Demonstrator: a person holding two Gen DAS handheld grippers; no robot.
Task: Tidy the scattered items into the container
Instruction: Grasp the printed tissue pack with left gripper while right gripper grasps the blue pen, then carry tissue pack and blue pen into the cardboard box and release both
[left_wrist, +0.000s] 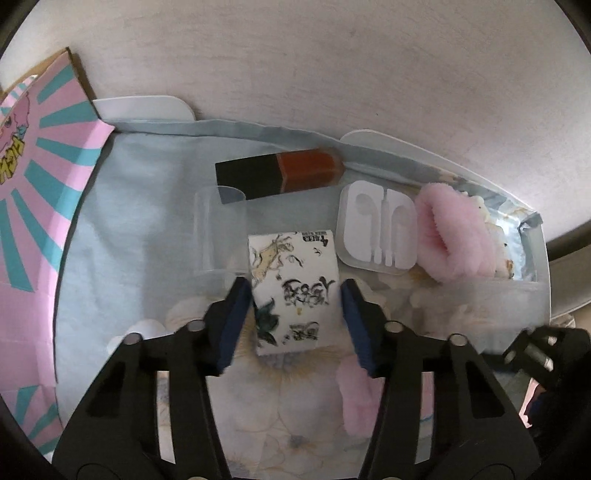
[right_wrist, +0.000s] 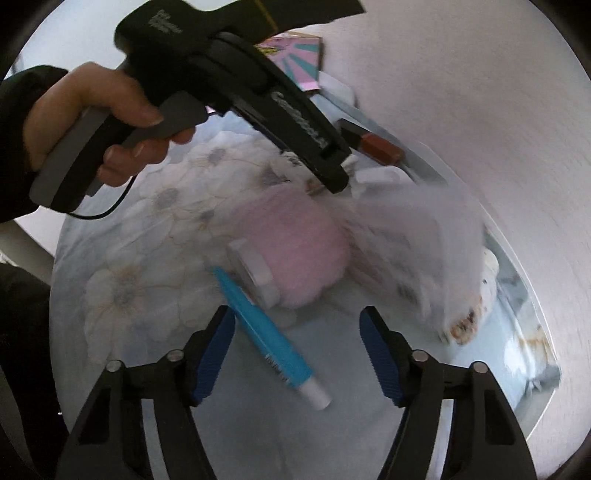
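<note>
- Blue-padded left gripper (left_wrist: 295, 314): I see its jaws spread around the white printed paper roll (left_wrist: 293, 291), right pad apart.
- My right gripper (right_wrist: 297, 356) gapes above the turquoise plastic pen (right_wrist: 267, 332).

Black tongs (left_wrist: 293, 317) w/ blue ribbed pads (right_wrist: 213, 360), silver screws; bare hand (right_wrist: 99, 122), prob. black sleeve.

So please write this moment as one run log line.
left gripper: open around printed tape roll | right gripper: open, above blue pen | container: holds lipstick, earphone case
</note>
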